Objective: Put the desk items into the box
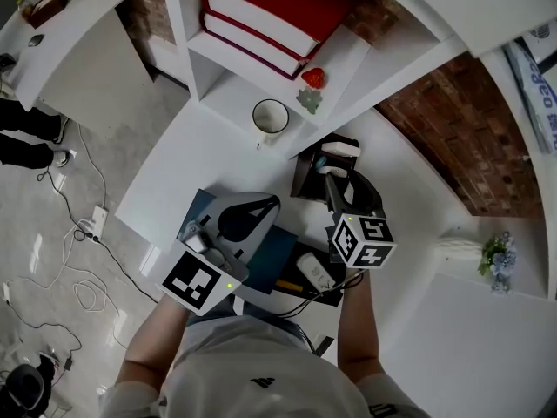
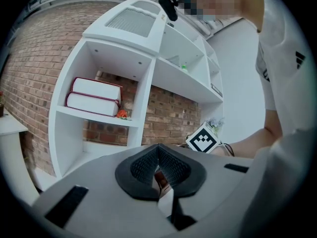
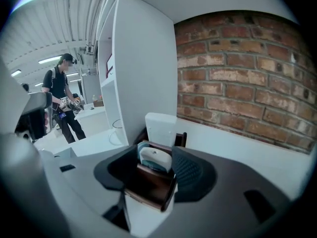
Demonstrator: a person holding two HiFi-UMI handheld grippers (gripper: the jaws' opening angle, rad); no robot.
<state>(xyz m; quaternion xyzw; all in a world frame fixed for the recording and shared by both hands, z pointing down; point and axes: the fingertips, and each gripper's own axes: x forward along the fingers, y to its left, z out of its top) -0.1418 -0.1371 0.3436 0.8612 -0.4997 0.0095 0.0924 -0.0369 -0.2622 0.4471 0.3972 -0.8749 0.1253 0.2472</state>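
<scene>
Fingers (image 3: 189,173) of right gripper (image 3: 154,174) stand wide apart, gripping nothing. They straddle the box (image 3: 148,185), w/ its open top directly under them. Inside the box sit a white-teal gadget (image 3: 155,158), upright btw the walls, and a white block (image 3: 161,128) at the far end, so at least two items look packed. Left gripper (image 2: 159,170) has its fingers (image 2: 141,168) pressed together. No item shows btw them, so it seems idle, beside the right one and over a blue mat (image 1: 277,252).

Left to do, judging by head view: a white device (image 1: 313,270) and a yellow-handled thing (image 1: 287,284) lie at the near edge of the surface (image 1: 174,177), just beside the mat and apart from the box. A mug (image 1: 271,116) stands further back, near the shelf (image 1: 226,55) w/ red books (image 1: 270,16); can't tell if it counts as a desk item. Approx. midway: some in, at least two more out. Next pick prob. the white device, closest to right gripper.
</scene>
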